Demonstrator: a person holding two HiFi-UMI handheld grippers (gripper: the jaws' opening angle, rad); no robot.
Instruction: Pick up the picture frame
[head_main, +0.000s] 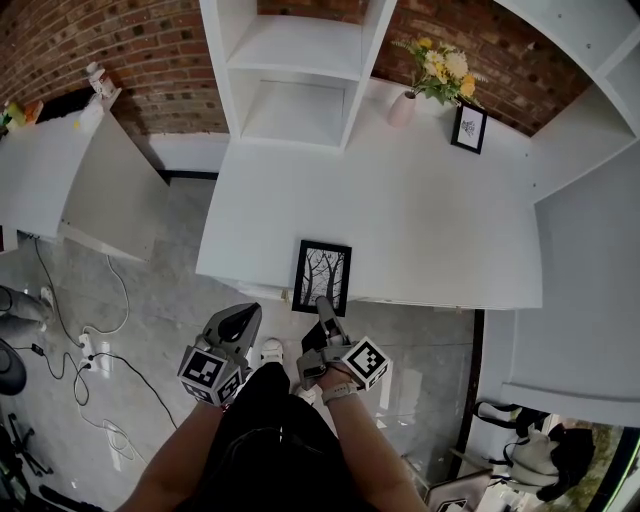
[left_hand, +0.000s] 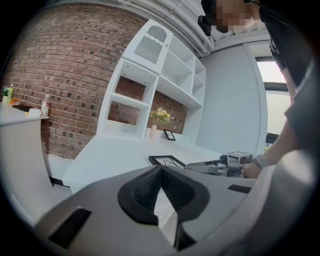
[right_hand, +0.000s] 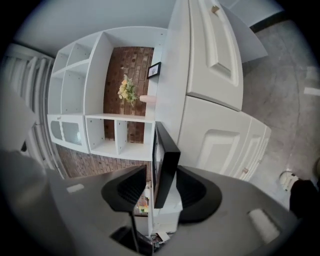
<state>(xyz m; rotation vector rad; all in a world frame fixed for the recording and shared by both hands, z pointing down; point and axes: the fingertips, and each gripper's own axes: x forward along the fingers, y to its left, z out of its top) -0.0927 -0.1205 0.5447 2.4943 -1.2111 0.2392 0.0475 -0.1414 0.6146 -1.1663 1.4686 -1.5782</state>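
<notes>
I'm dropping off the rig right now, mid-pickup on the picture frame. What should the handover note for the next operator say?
Left tool: shut, empty, in front of the desk.
Right tool: open, jaws straddling the near edge of the picture frame. A gap shows beside one pad, so no grip.
Picture frame: lying flat at the desk's near edge.
Done: approach and lining up.
Left: close on the frame, then lift it.
Ignore the small frame at the back.

Bright, even light; soft shadows; fisheye warp, dark vignetted corners.
</notes>
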